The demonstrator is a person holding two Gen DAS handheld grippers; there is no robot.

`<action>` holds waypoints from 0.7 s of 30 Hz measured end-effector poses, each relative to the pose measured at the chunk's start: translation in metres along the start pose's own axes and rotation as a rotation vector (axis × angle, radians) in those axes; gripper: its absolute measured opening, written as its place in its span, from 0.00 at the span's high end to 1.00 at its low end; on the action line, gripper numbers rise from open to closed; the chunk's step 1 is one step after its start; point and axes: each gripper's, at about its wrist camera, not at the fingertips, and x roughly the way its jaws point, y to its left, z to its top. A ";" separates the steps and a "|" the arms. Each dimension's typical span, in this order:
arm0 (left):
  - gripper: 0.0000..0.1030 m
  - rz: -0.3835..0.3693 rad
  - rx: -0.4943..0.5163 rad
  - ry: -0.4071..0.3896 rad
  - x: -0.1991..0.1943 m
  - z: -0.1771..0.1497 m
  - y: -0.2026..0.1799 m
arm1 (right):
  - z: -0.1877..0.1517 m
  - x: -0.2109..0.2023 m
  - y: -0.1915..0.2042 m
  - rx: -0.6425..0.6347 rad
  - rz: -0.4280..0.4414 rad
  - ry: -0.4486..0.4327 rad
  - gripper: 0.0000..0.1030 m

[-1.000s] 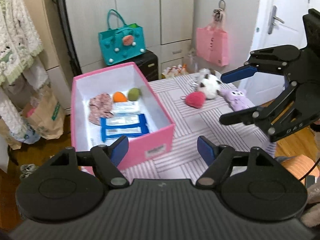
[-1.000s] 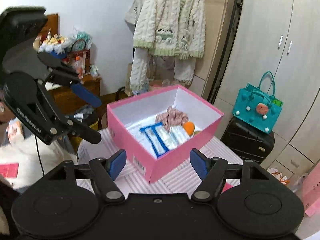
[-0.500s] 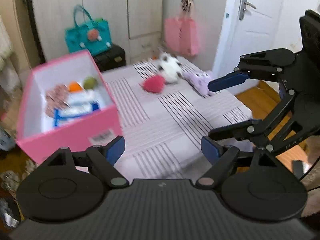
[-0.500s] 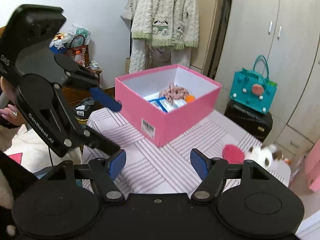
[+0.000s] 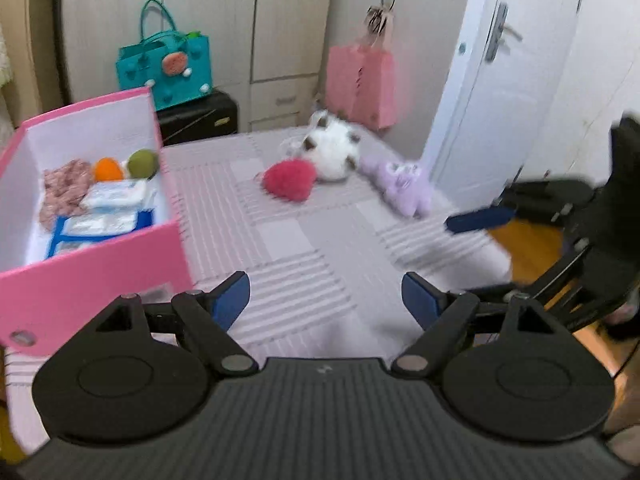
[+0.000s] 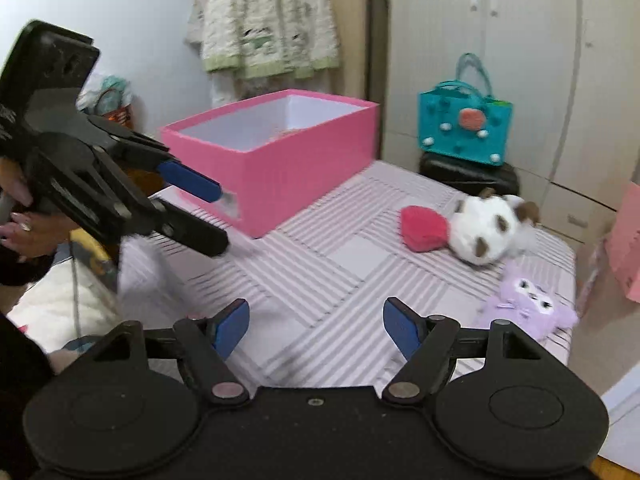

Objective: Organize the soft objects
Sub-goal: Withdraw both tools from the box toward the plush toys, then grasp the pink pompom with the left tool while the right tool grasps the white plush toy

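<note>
Now both tools tilt down over the striped table (image 5: 320, 240): left gripper (image 5: 326, 300) and right gripper (image 6: 316, 326) gape wide, their jaws just opening, nothing between them.

Left tongs (image 5: 326, 298): black linkage arms showing silver pivot screws, blue pads (image 5: 230, 300), a ribbed dark grey housing sitting between two round black discs. Right tongs (image 6: 316, 326): same black build, blue pads (image 6: 234, 326), one small screw showing centre. A hand (image 6: 28, 232) is wearing a ring, dark sleeve (image 6: 16, 268) below.
</note>
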 end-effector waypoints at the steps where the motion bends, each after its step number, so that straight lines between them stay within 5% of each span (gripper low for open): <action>1: 0.20 -0.013 -0.006 -0.016 0.003 0.003 -0.001 | -0.003 0.002 -0.004 -0.001 -0.017 -0.014 0.24; 5: 0.20 -0.032 0.007 -0.100 0.017 0.011 -0.003 | -0.013 0.010 -0.016 -0.028 -0.057 -0.048 0.24; 10: 0.20 0.036 0.034 -0.140 0.046 0.022 -0.007 | -0.013 0.023 -0.038 0.004 -0.105 -0.065 0.23; 21: 0.20 0.107 0.059 -0.104 0.109 0.050 -0.011 | -0.019 0.043 -0.080 0.102 -0.259 -0.075 0.22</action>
